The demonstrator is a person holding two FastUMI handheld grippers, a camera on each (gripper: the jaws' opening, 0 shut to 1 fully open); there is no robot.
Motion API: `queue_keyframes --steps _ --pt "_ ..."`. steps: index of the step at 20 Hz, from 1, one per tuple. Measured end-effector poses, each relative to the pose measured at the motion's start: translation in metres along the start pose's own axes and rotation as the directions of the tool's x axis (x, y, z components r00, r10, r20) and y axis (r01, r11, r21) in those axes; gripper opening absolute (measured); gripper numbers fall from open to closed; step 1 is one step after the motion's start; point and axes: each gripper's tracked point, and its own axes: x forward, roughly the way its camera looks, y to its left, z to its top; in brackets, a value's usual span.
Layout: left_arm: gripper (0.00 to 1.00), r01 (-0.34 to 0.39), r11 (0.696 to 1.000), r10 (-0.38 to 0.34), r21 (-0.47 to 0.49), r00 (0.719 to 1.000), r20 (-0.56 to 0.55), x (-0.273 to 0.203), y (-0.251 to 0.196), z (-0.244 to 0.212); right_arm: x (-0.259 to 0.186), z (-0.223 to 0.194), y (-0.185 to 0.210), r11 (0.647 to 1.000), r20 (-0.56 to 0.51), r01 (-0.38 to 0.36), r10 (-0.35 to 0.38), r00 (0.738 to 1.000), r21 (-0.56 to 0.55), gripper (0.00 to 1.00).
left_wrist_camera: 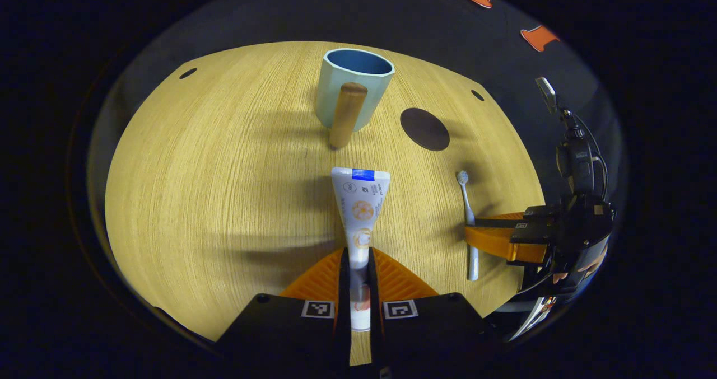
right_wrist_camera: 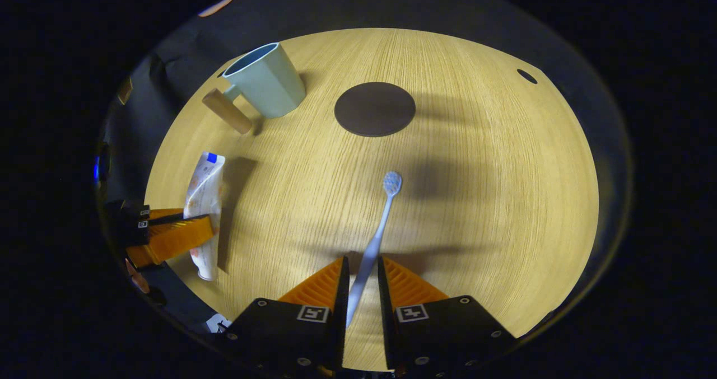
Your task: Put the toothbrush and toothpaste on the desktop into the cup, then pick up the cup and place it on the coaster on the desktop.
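The white toothpaste tube [left_wrist_camera: 360,200] lies lengthwise between my left gripper's [left_wrist_camera: 358,251] fingers, which are shut on its lower part; the right gripper view shows that gripper [right_wrist_camera: 212,222] on the tube [right_wrist_camera: 204,188] at the far left. The toothbrush [right_wrist_camera: 383,211] lies on the desktop with its head pointing away. My right gripper [right_wrist_camera: 362,260] straddles its handle, open, with gaps at the sides. In the left gripper view it [left_wrist_camera: 468,230] sits across the toothbrush [left_wrist_camera: 466,200]. The pale blue cup [left_wrist_camera: 353,93] [right_wrist_camera: 269,82] with a wooden handle [left_wrist_camera: 347,116] stands upright beyond. The dark round coaster [left_wrist_camera: 424,129] [right_wrist_camera: 374,109] lies beside it.
The round wooden desktop [left_wrist_camera: 224,172] [right_wrist_camera: 504,200] has small holes near its far rim [left_wrist_camera: 187,73] [right_wrist_camera: 526,75]. Black cloth walls stand behind it. A hand holds the right gripper at the right edge of the left gripper view.
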Motion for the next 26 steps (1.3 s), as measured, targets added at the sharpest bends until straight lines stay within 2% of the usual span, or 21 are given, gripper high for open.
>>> queue_keyframes --steps 2,6,9,13,16,19,26 --pt "0.18 0.0 1.0 0.0 0.001 1.0 0.012 0.0 0.0 0.001 0.001 0.002 -0.001 1.0 -0.001 -0.004 0.004 1.0 0.005 0.19" --pt "0.18 0.003 1.0 -0.003 0.012 0.999 0.054 -0.003 0.001 0.007 -0.001 0.002 0.002 1.0 0.019 -0.024 0.024 1.0 -0.019 0.1" --pt "0.18 -0.008 1.0 0.004 0.03 0.993 0.117 -0.019 0.003 0.017 -0.007 0.008 -0.002 0.998 0.089 0.009 -0.004 0.996 -0.055 0.09" --pt "0.18 -0.014 0.999 0.005 0.042 0.978 0.207 -0.024 -0.001 0.027 -0.022 0.016 0.0 0.995 0.173 -0.024 0.04 0.984 -0.093 0.09" --pt "0.18 -0.021 0.999 0.009 0.042 0.962 0.272 -0.031 0.001 0.029 -0.04 0.03 -0.003 0.995 0.258 -0.024 0.049 0.965 -0.099 0.06" --pt "0.18 -0.041 0.997 0.012 0.072 0.929 0.37 -0.05 0.002 0.037 -0.04 0.03 -0.006 0.994 0.332 -0.011 0.046 0.942 -0.106 0.06" --pt "0.18 -0.121 0.983 0.03 0.135 0.843 0.536 -0.098 0.01 0.06 -0.034 0.036 -0.004 0.995 0.519 -0.024 0.069 0.852 -0.094 0.06"
